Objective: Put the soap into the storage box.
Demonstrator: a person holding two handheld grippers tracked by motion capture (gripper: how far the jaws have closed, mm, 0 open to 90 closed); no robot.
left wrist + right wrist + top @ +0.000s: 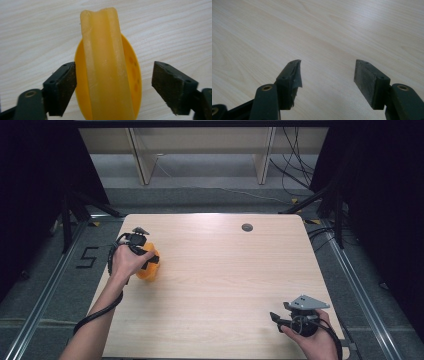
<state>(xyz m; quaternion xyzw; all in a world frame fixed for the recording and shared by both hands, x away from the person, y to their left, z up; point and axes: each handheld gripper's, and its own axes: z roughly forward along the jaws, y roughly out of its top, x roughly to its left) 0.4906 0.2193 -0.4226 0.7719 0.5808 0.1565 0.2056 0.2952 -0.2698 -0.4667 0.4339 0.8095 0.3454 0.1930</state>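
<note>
While the person leans in from the near edge, the high view has the left hand (125, 262) w/ the left gripper (148, 261) over on the left part of the wooden table (220, 270), its tip pushed down at an orange-yellow plastic thing (148, 271) lying on the wood. Right hand (312, 342) sits near the bottom right corner holding the right gripper (276, 319), grey plate on top, jaws aimed left, well apart from the yellow thing.

Left gripper view: jaws spread wide, the yellow plastic thing (107, 75) standing between the fingers (63, 88). A pale ridged strip runs up its middle, w/ a rounder yellow shell behind. Left pad looks to be just touching or nearly touching its side, can't tell which; right pad is clear of it w/ a gap.

Right gripper view: right gripper (327, 75) jaws wide apart, bare table (317, 32) between and beyond the fingers (367, 80), nothing held. Left pad's lining looks frayed at the edge.
</note>
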